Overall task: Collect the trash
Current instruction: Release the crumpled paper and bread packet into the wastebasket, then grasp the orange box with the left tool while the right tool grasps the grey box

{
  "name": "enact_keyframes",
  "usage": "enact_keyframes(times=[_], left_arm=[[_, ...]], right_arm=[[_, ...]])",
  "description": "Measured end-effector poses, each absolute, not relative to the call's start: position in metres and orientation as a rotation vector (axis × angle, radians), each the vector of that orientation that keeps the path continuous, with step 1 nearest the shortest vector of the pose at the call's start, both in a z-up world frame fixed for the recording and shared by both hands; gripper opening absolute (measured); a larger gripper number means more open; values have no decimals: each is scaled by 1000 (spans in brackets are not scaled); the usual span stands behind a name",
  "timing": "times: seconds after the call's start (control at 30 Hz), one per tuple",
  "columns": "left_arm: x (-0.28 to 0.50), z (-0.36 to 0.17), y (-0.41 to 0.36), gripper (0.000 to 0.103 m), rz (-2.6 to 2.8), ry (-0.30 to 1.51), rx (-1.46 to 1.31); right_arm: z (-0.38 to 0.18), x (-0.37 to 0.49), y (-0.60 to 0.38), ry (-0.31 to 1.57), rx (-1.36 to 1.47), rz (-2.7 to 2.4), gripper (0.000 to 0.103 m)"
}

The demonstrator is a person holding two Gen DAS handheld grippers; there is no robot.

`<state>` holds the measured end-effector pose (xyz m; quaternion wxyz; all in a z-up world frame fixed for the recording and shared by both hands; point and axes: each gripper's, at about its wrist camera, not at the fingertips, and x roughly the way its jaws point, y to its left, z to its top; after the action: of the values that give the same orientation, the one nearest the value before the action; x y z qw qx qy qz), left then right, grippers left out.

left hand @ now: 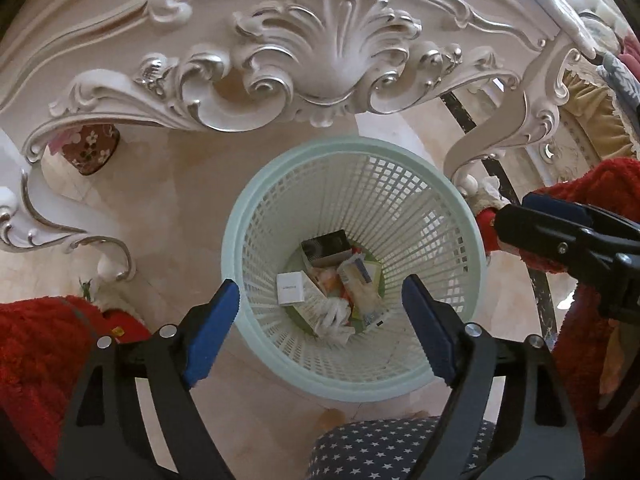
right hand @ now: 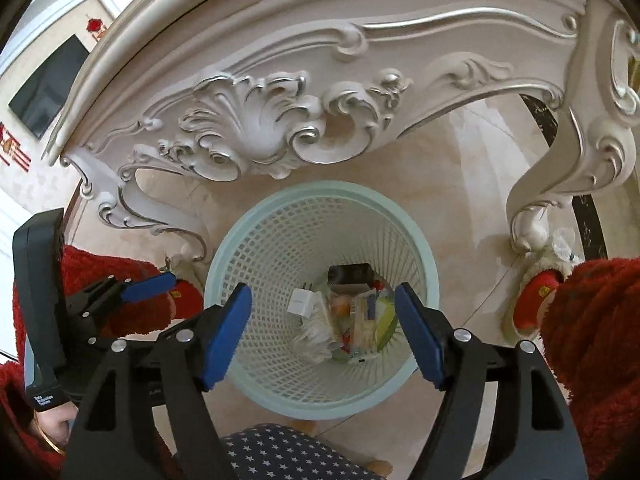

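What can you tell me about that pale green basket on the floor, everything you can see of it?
The basket is a round bin of pale mint plastic, with a smooth solid rim and lattice walls narrowing toward the bottom. It stands upright on the glossy beige floor, in front of a carved white table. At its bottom lies trash: a small white box, a dark box, crumpled white paper and colourful wrappers. Both open tools hover above it, touching nothing.
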<state>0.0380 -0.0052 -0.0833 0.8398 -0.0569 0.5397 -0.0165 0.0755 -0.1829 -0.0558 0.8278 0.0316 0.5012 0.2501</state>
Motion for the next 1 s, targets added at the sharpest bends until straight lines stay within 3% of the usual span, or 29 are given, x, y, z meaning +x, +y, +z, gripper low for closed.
enact_keyframes(times=[0.6, 0.77, 1.0], left_arm=[[31, -76, -13, 81, -64, 1111, -90], [11, -40, -1, 81, -86, 991, -141], [-9, 60, 37, 81, -37, 772, -185]], right_arm=[[-54, 72, -178, 1055, 54, 539, 70], [-25, 53, -184, 921, 69, 624, 70], [48, 46, -202, 706, 113, 662, 70]])
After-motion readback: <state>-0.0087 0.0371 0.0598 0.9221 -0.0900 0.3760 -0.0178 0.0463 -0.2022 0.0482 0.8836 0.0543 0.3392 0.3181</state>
